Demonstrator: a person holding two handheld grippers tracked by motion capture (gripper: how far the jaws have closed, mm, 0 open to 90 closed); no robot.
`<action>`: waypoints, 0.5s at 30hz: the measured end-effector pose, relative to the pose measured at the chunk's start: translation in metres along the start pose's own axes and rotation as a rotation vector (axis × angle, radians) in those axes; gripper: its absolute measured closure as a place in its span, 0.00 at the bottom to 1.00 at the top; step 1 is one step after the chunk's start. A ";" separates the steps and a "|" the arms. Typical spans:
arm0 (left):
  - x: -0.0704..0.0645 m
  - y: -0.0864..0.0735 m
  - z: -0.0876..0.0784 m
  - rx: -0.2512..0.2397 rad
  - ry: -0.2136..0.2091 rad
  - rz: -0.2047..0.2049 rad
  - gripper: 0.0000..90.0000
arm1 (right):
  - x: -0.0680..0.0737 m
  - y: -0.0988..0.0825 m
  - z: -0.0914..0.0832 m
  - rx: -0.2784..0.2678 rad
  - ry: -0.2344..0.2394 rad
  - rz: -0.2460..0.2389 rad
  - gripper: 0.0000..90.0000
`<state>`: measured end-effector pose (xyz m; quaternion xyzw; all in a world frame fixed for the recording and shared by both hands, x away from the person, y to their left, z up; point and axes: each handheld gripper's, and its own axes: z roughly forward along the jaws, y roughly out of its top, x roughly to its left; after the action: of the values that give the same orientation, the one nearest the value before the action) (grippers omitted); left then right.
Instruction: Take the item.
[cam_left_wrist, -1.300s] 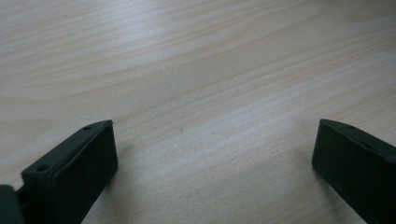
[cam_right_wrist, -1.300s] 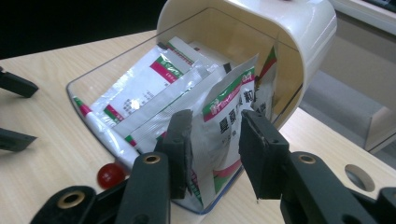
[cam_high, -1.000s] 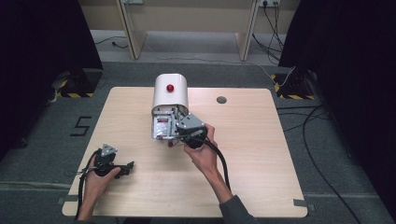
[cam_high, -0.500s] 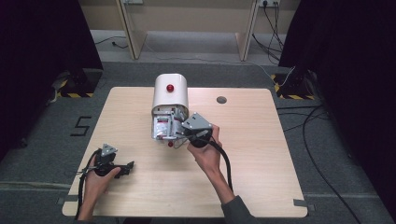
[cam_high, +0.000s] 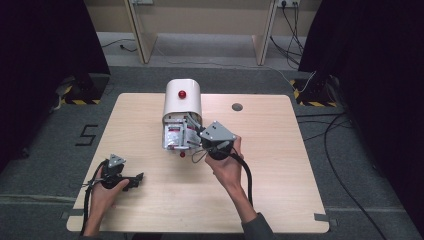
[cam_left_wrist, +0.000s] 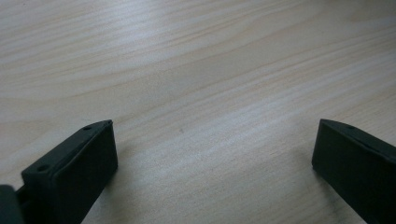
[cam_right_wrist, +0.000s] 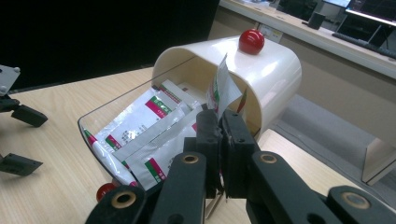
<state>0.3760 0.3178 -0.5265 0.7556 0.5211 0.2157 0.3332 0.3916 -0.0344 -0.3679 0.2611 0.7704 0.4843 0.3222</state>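
While the right gripper (cam_right_wrist: 219, 122) pinches one sachet (cam_right_wrist: 223, 88) upright between closed jaws, more sachets (cam_right_wrist: 140, 122) lie in a clear tray (cam_right_wrist: 85, 125). Tray pulled out from a white domed box (cam_high: 182, 99) with a red knob (cam_high: 182, 94), mid-table (cam_high: 280, 190). Second red knob (cam_right_wrist: 104, 190) at tray front. Left gripper (cam_high: 131, 181): near left table corner, jaws wide apart over bare wood, holding nothing.

A lab or recording room is suggested. A bare wooden worktop (cam_high: 280, 165) is set on grey carpet (cam_high: 370, 165), flanked by black curtains (cam_high: 370, 45). Hazard-striped tape (cam_high: 309, 98) and loose cables (cam_high: 340, 130) are seen on the floor. A numeral "5" (cam_high: 86, 135) is marked beside the worktop, and monitors (cam_right_wrist: 369, 9) are seen behind.
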 end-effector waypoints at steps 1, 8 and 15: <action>0.000 0.000 0.000 0.000 0.000 0.000 0.00 | 0.000 0.001 -0.002 -0.006 0.001 -0.001 0.97; 0.000 0.000 0.000 0.000 0.000 0.000 0.00 | 0.000 0.006 -0.012 -0.039 0.008 0.005 0.97; 0.000 0.000 0.000 0.000 0.000 0.000 0.00 | -0.008 0.006 -0.024 -0.053 0.004 0.002 0.97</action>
<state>0.3760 0.3178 -0.5265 0.7555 0.5211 0.2157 0.3332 0.3793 -0.0513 -0.3533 0.2521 0.7576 0.5056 0.3270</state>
